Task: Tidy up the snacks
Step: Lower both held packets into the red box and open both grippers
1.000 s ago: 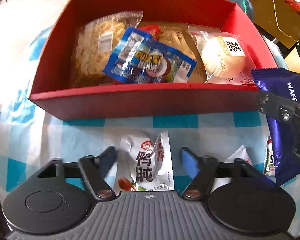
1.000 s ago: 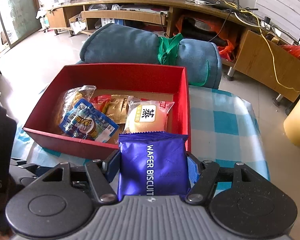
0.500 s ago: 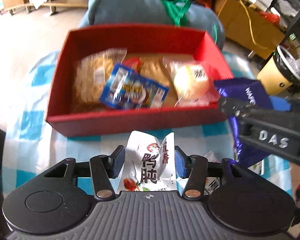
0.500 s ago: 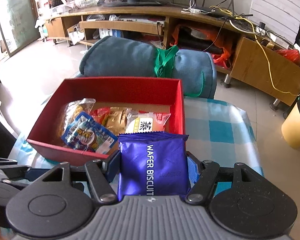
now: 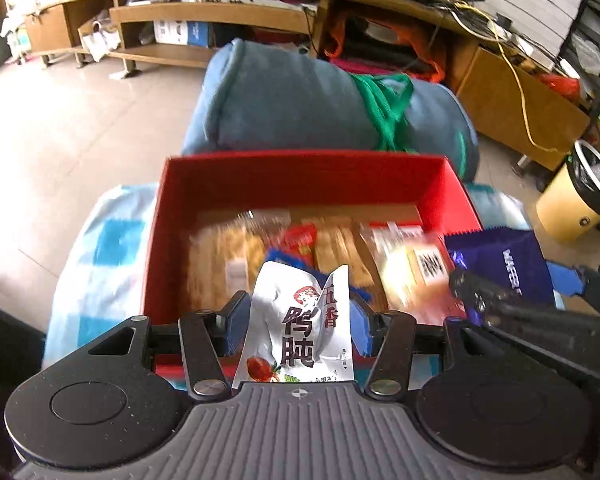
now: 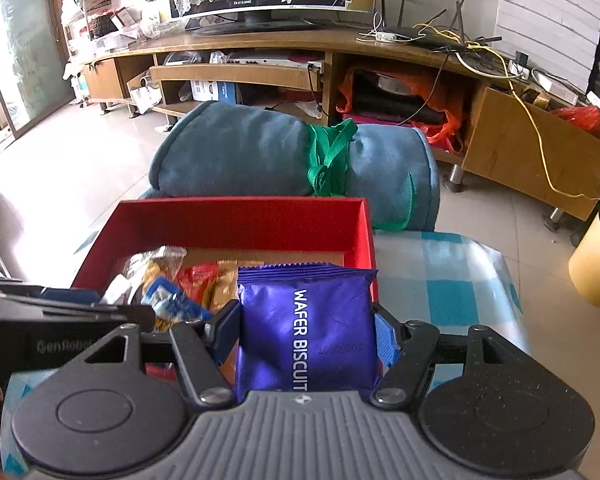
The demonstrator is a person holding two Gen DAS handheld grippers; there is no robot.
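Over on the left side, the left gripper (image 5: 296, 318) has come up off the blue-and-white checked tablecloth (image 5: 104, 264) with the small white foil snack pouch with red and black Chinese lettering (image 5: 300, 320) pinched between its blue pads. A second ago that pouch was lying flat on the cloth with the fingers spread on either side of it; now it's clear of the table and hanging over the near edge of the red cardboard box (image 5: 300, 178). So that pick looks done, and I'd guess the drop into the box comes next.

The box itself already has several packets in it, a bit blurred in the left view: a clear bag of something yellowish, a blue packet, a wrapped round bun.

On the right, the right gripper (image 6: 306, 338) is clamped on the shiny purple wafer biscuit packet (image 6: 306, 328), held upright at the box's near right corner. Compared with a second back the grip looks the same, just carried a bit higher and closer over the box rim. Both snacks are in the air, neither in the box yet.
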